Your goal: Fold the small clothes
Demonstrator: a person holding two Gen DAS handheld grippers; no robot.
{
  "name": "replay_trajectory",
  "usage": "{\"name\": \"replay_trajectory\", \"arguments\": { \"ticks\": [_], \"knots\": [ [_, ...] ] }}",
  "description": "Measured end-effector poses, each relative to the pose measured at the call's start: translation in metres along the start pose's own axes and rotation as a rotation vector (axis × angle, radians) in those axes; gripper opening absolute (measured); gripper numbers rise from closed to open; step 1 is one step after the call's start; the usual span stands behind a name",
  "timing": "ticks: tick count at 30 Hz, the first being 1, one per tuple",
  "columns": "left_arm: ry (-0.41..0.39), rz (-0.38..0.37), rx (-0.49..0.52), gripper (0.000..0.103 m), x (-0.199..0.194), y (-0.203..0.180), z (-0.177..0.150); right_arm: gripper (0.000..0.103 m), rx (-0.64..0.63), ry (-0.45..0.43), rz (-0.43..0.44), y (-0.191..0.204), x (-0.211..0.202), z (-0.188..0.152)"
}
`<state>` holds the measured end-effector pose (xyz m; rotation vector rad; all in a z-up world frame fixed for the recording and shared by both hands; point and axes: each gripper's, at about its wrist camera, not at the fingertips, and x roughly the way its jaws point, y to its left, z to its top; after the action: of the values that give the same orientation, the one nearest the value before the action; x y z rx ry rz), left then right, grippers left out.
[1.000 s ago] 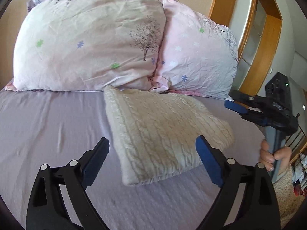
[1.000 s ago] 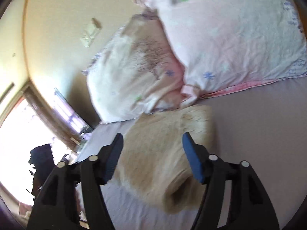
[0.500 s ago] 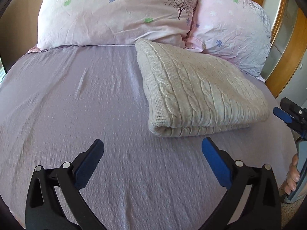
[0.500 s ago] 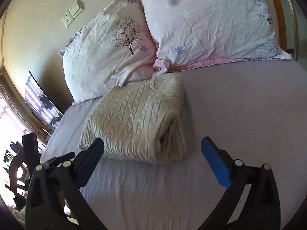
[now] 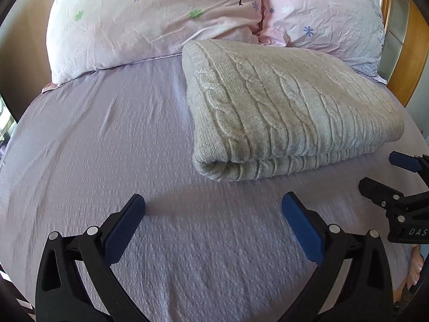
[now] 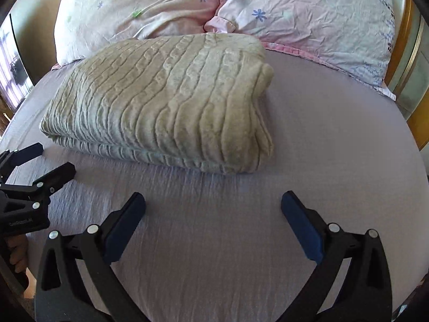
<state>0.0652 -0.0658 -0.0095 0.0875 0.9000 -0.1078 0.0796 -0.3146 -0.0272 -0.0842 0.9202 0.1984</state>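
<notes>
A cream cable-knit sweater (image 5: 289, 107) lies folded into a thick rectangle on the lilac bedsheet (image 5: 112, 145), its far edge against the pillows. It also shows in the right wrist view (image 6: 166, 99). My left gripper (image 5: 213, 210) is open and empty, a short way in front of the sweater's near left corner. My right gripper (image 6: 213, 209) is open and empty, in front of the sweater's near right corner. The right gripper shows at the right edge of the left wrist view (image 5: 386, 177), and the left gripper at the left edge of the right wrist view (image 6: 40, 161).
Two pink flowered pillows (image 5: 155, 18) (image 5: 327, 13) stand along the head of the bed. A wooden headboard frame (image 5: 413, 53) rises at the right. A beige wall (image 6: 29, 2) and a dark screen (image 6: 13, 61) are at the left.
Both grippers have drawn back from the sweater toward the near side of the bed, and stand lower over the sheet. The folded sweater has stayed in place.
</notes>
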Motion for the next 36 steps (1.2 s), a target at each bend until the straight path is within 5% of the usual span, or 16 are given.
{"name": "replay_trajectory", "arguments": {
  "ticks": [36],
  "knots": [
    [-0.004, 0.005, 0.001, 0.102, -0.0003, -0.0007, 0.0003, 0.101, 0.012, -0.015, -0.011, 0.0025, -0.0049, -0.0051]
  ]
}}
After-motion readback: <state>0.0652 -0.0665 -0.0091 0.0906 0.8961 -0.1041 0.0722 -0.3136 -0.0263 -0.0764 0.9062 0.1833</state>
